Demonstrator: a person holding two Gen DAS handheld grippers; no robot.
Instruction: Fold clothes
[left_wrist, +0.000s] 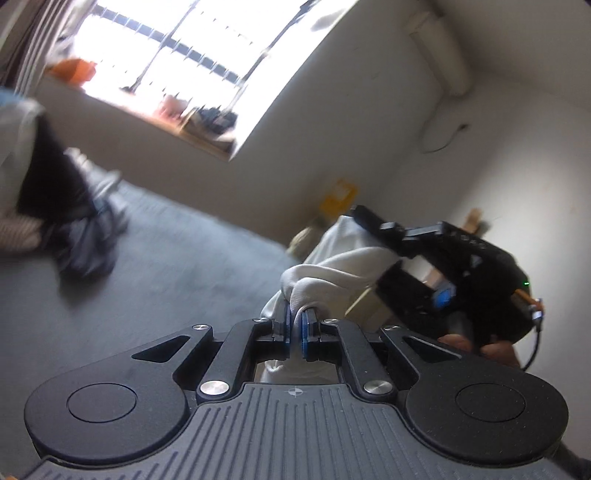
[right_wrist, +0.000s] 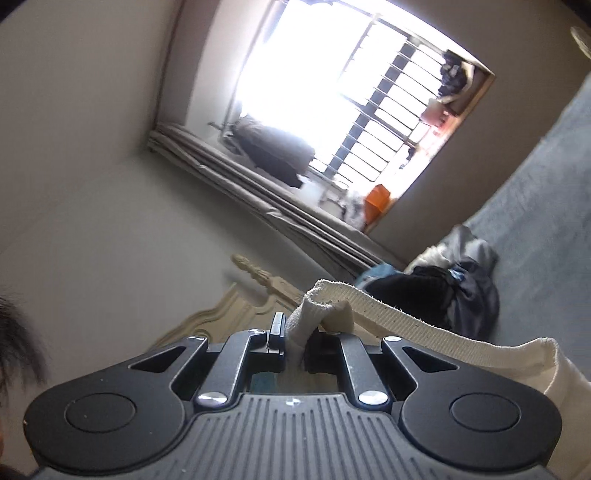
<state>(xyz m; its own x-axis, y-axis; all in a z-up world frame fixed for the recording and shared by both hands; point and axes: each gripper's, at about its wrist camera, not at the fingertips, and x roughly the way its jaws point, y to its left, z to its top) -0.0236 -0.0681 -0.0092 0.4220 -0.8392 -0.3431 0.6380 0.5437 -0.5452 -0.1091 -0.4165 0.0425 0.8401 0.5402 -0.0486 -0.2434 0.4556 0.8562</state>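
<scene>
Cream garment: clenched in left gripper and right gripper fingers, raised off bed, probably for spreading.

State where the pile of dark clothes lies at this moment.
The pile of dark clothes lies on the grey bed surface at its far edge below the window, at far left in the left wrist view.

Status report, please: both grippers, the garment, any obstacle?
Left gripper shut on cream garment. Right gripper shut on its ribbed hem. Garment lifted between them. Clothes pile on grey surface, apart.
</scene>
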